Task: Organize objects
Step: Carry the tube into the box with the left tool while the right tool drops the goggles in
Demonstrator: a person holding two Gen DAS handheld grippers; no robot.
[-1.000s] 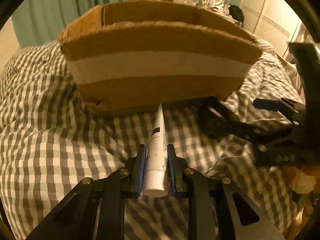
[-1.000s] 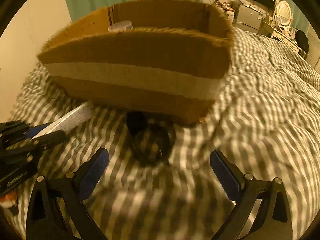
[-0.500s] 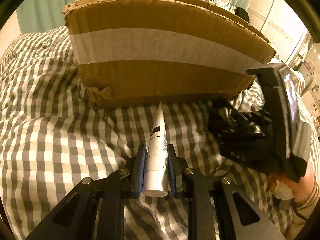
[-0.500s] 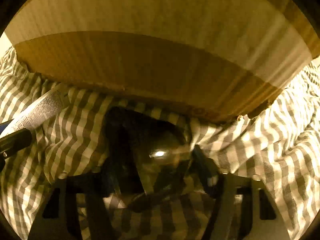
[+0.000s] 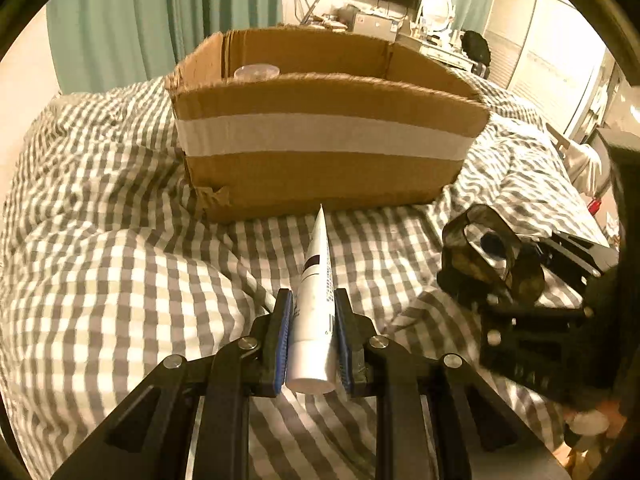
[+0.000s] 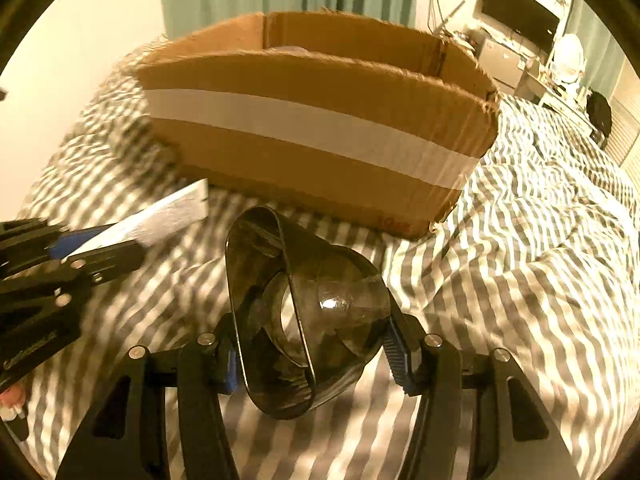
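Both tools are loaded and held above the bed (image 5: 120, 280), with the cardboard box (image 5: 324, 176) straight ahead of each, so the step in hand looks like the carry toward the box rather than the pickup or the drop.

The left tool (image 5: 314, 320) is clenched on a white tube (image 5: 316, 300). The tube's capped end sits back between the blue pads and its flat crimped end points forward at the near wall of the box. The right tool (image 6: 316, 344) is clamped on a dark, translucent plastic holder (image 6: 304, 320), gripped across its rounded body with its oval mouth tipped up and to the left. In the right view the left tool and its tube lie off to the left, well apart from the holder.

The box is open-topped, with a band of white tape along the near wall. Something pale and round (image 5: 256, 71) shows just above the rim at the far-left corner, so it seems at least one item is already inside.

The next move probably calls for lifting each tool above the near wall and forward over the opening before letting go; the tube's long tip could catch the rim if it goes in too low.

The tube carries a dark block and small print, too small to read. Faint reddish marks low on the box's near-right corner are also illegible.
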